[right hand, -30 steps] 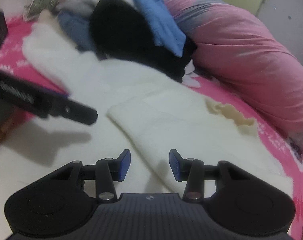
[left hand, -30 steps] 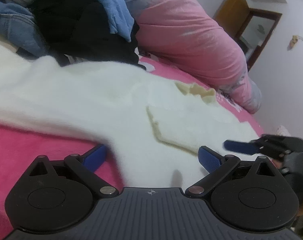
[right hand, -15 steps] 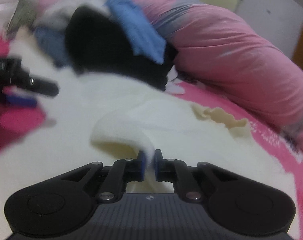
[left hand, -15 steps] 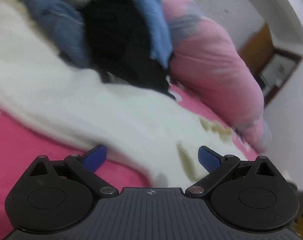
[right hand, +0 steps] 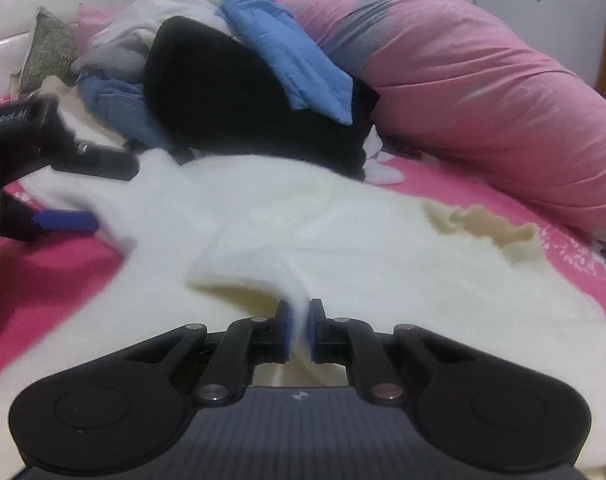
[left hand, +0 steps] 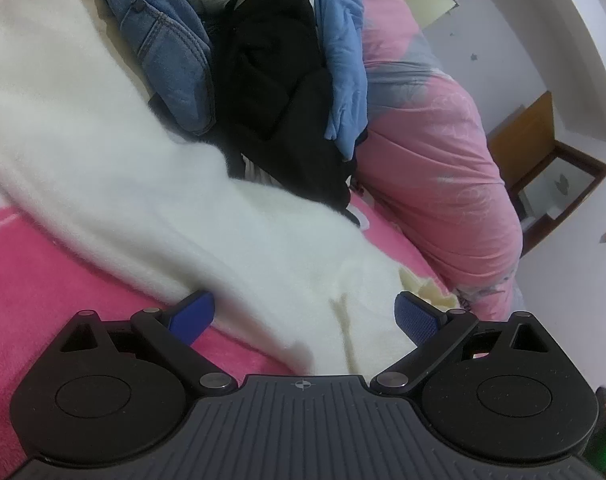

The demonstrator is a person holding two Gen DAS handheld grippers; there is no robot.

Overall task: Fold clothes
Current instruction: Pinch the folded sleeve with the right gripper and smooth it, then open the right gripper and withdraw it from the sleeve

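Right wrist view shows your right claw (right hand: 301,330) clamped on a raised fold of the white fleece garment (right hand: 343,240); the blue pads (right hand: 286,332) pinch the cloth between them, and the fleece rises in a small ridge just ahead of the tips. From that pinch the garment spreads out flat ahead and to both sides of the claw, lying on the pink bed cover (right hand: 55,280). Ahead and to the right of the claw a cream ruffled edge (right hand: 483,228) shows at the garment's far side. Ahead and to the left you can see your left claw (right hand: 103,196) from the side, its two fingers apart over the garment's left edge.

In the left wrist view your left claw (left hand: 305,314) stands wide open, nothing pressed between its pads. The white fleece garment (left hand: 143,184) runs between and ahead of its fingers, stretching away to the upper left, with the left finger (left hand: 193,312) at the cloth's edge over the pink bed cover (left hand: 43,288). Beyond the garment, well ahead of both claws, lies a pile of clothes: jeans (left hand: 167,64), a black garment (left hand: 279,92) and a blue shirt (left hand: 343,68), against a pink quilt (left hand: 435,168).
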